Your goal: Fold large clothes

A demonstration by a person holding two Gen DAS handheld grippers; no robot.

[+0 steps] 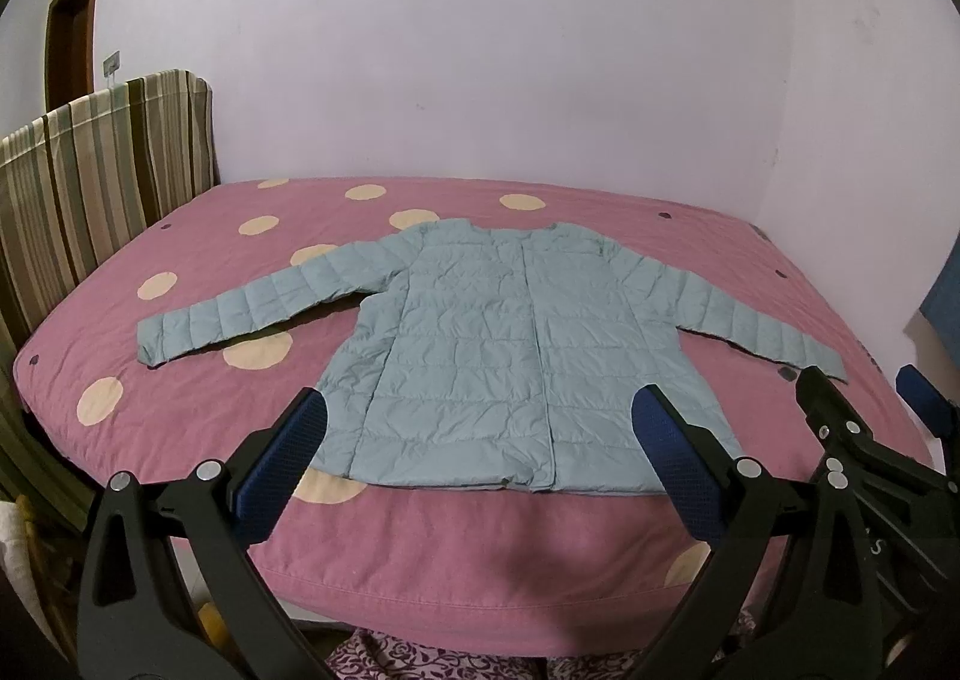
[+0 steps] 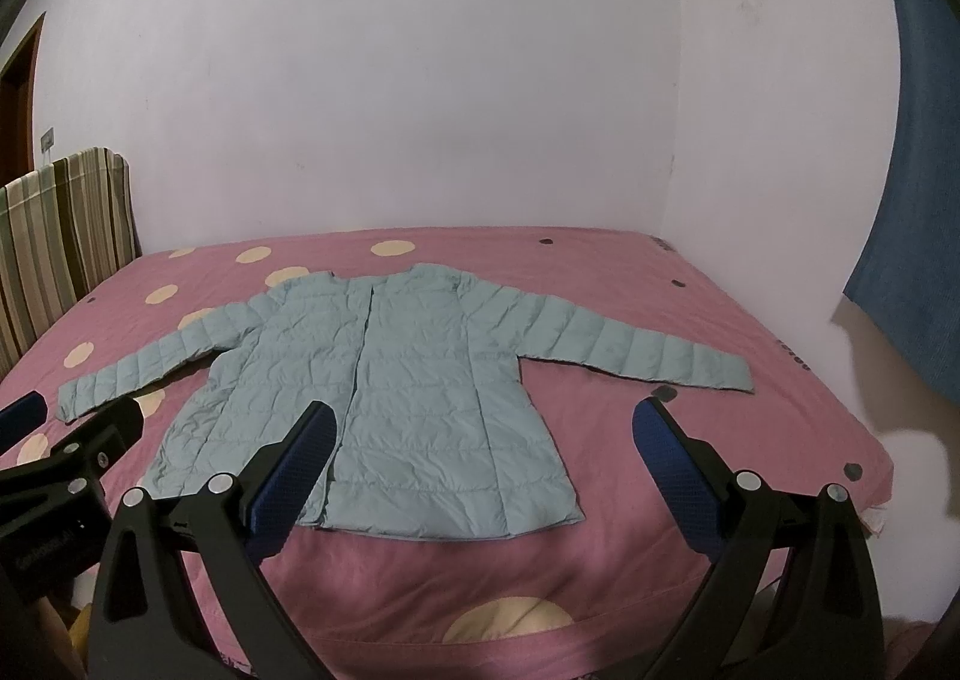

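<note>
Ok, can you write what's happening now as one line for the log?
jacket: flat on bed, sleeves spread, unfolded | left gripper: open, holding nothing | right gripper: open, holding nothing

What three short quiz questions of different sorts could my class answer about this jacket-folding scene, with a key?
1. True or false: the light blue jacket lies spread flat on the pink bedspread with both sleeves stretched out.
2. Multiple choice: the left gripper is A) shut on a sleeve, B) open and holding nothing, C) out of view.
3. Fill in: the pink bedspread carries large cream ____.

Key:
1. True.
2. B. The right gripper is likewise open and empty.
3. Dots; one cream dot lies beyond the left-hand sleeve.
</note>
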